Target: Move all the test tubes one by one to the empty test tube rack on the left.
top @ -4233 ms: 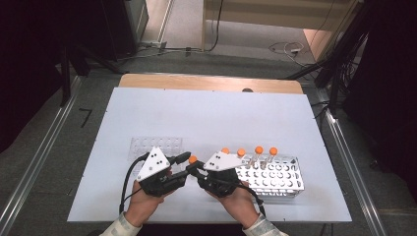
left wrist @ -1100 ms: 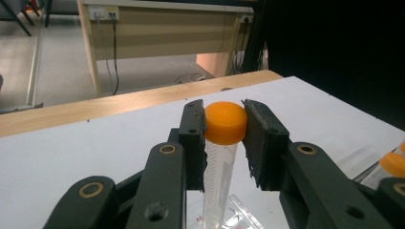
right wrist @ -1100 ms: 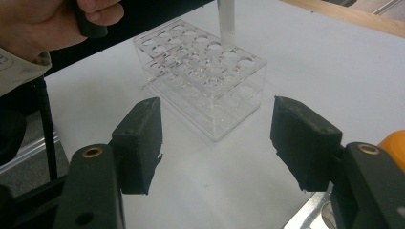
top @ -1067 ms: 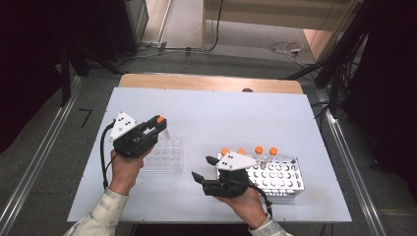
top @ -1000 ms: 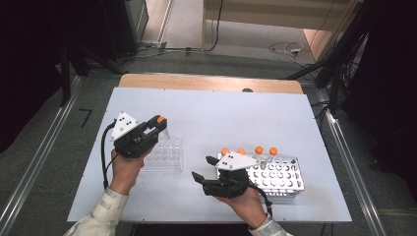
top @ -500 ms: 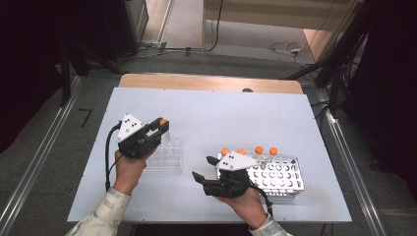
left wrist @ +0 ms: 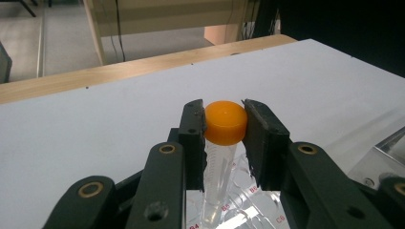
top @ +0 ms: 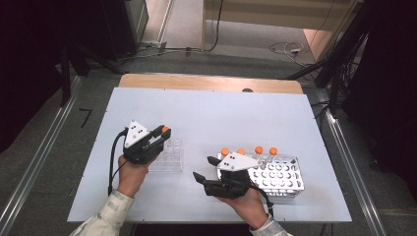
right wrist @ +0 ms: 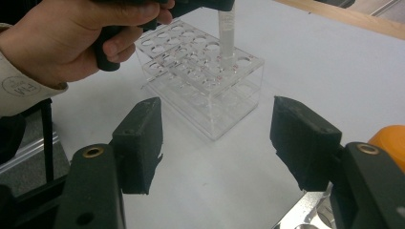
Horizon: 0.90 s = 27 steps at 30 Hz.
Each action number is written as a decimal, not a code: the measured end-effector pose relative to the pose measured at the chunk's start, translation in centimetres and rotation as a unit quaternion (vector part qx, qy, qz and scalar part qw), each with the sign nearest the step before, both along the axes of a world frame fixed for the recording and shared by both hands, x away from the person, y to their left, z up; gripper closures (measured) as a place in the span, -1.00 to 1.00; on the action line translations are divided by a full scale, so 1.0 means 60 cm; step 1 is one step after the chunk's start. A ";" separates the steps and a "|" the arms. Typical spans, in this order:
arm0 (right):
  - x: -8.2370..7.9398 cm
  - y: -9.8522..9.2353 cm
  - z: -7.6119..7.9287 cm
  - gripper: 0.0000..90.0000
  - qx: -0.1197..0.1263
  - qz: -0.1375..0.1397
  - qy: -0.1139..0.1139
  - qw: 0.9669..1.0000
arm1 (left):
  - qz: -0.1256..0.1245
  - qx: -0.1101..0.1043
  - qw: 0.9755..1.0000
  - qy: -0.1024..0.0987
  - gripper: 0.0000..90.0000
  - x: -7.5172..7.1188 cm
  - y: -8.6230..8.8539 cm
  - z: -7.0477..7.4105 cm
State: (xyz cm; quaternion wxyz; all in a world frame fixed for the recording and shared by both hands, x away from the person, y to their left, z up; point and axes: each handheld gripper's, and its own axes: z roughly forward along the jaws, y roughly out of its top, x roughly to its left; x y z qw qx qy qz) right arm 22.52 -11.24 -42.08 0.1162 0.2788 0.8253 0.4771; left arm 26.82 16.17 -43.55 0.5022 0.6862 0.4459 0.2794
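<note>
My left gripper (top: 163,132) is shut on the orange cap of a clear tube (left wrist: 224,125), which it holds upright over a clear acrylic rack (top: 171,156). In the right gripper view the tube (right wrist: 226,28) has its lower end in a hole near the far corner of that rack (right wrist: 205,81). The left gripper (left wrist: 224,114) clamps the cap from both sides. My right gripper (top: 204,168) rests open beside a metal rack (top: 282,176), and nothing lies between the jaws of the right gripper (right wrist: 217,119).
The metal rack carries several orange-capped tubes (top: 258,150) along its far row, and one cap (right wrist: 389,138) is close by my right jaw. The hand (right wrist: 62,43) holding the left gripper is beside the clear rack. A wooden edge (top: 211,82) borders the white table's far side.
The left gripper carried the tube from beside the metal rack to the clear rack, then shifted right and lowered it into a hole. The right gripper has stayed put.
</note>
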 end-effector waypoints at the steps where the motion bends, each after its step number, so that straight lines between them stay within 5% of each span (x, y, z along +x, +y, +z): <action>1: 0.000 0.000 0.000 -0.24 0.000 0.001 -0.001 1.000 | -0.001 0.001 1.000 0.000 0.54 0.000 -0.001 -0.001; 15: 0.000 0.000 -0.002 -0.24 0.000 0.002 0.000 1.000 | -0.007 -0.005 1.000 0.018 0.43 -0.002 -0.002 -0.014; 22: -0.001 -0.001 -0.001 -0.24 0.002 0.002 -0.001 1.000 | -0.003 -0.021 1.000 0.019 0.03 -0.005 -0.001 -0.010; 27: -0.002 -0.006 0.001 -0.24 0.006 0.002 0.002 1.000 | 0.019 -0.003 1.000 0.018 -0.49 -0.014 -0.008 -0.006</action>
